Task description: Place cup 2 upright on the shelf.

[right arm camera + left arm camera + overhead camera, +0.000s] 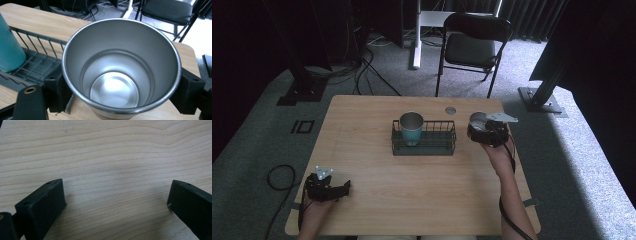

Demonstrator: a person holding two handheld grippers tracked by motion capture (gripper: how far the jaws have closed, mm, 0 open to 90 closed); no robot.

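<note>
High view: a steel cup is held by the right gripper just beside the right end of a wire rack, and a teal cup is already stood upright in the left part of that rack. From the right gripper view, the steel cup is seen clamped between both jaws, mouth up and empty, with the rack near on one side. The left gripper is rested low on the table near the person's edge, well apart from the rack; its jaws are spread wide with nothing between them. The step in hand is judged to be the carrying of the steel cup to the rack. For the next move, the cup must be lifted over the rack wall and lowered upright into the free right part, without the teal cup being knocked.
</note>
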